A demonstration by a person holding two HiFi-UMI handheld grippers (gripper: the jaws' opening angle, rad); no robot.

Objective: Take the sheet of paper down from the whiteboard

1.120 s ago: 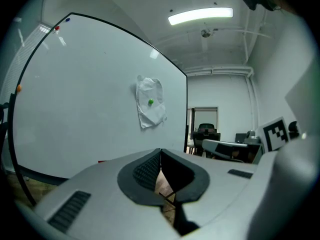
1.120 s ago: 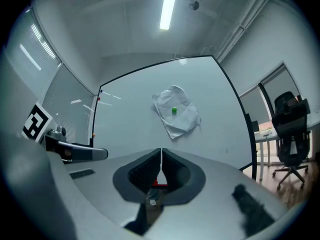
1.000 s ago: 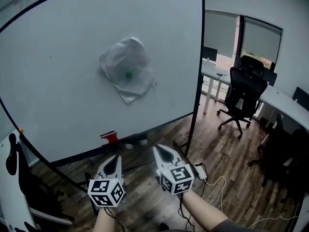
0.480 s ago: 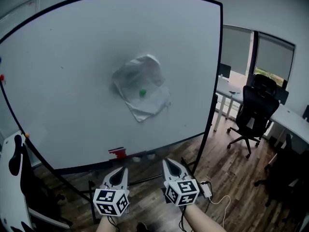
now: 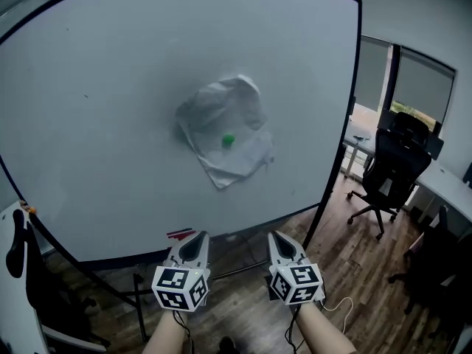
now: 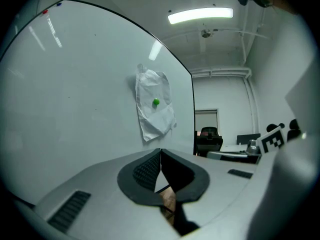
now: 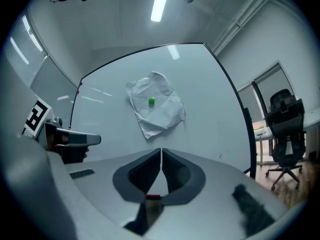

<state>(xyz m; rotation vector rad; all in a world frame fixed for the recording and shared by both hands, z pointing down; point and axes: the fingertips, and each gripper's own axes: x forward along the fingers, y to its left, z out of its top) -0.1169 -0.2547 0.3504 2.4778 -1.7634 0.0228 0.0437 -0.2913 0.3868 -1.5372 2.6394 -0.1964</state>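
The left gripper (image 6: 160, 152) has its jaws closed: the dark ribbed pads meet at the tips and nothing sits between them. The right gripper (image 7: 161, 150) is the same, with its jaws pressed together and empty. Both are held level, side by side and a little apart, and both aim at the whiteboard (image 5: 96, 124). In the head view each one carries its cube with square markers, the left cube (image 5: 179, 287) and the right cube (image 5: 296, 282), with the person's forearms behind them at the bottom edge of the picture.

Neither gripper touches the sheet of paper (image 5: 237, 165). The sheet hangs well above the two tips, slightly right of the middle of the whiteboard. It is white and badly crumpled, with one pointed corner drooping toward the board's lower edge. A small green magnet (image 5: 228, 140) near its middle pins it to the board. The edges of the sheet curl away from the surface and cast a soft shadow.

A small red object (image 5: 179, 234) lies at the whiteboard's lower edge, just beside the left gripper's tip in the head view; what it is cannot be told. Past the board's right edge stand a black office chair (image 5: 389, 169) and a white desk (image 5: 451, 174) on a wooden floor (image 5: 354, 251).
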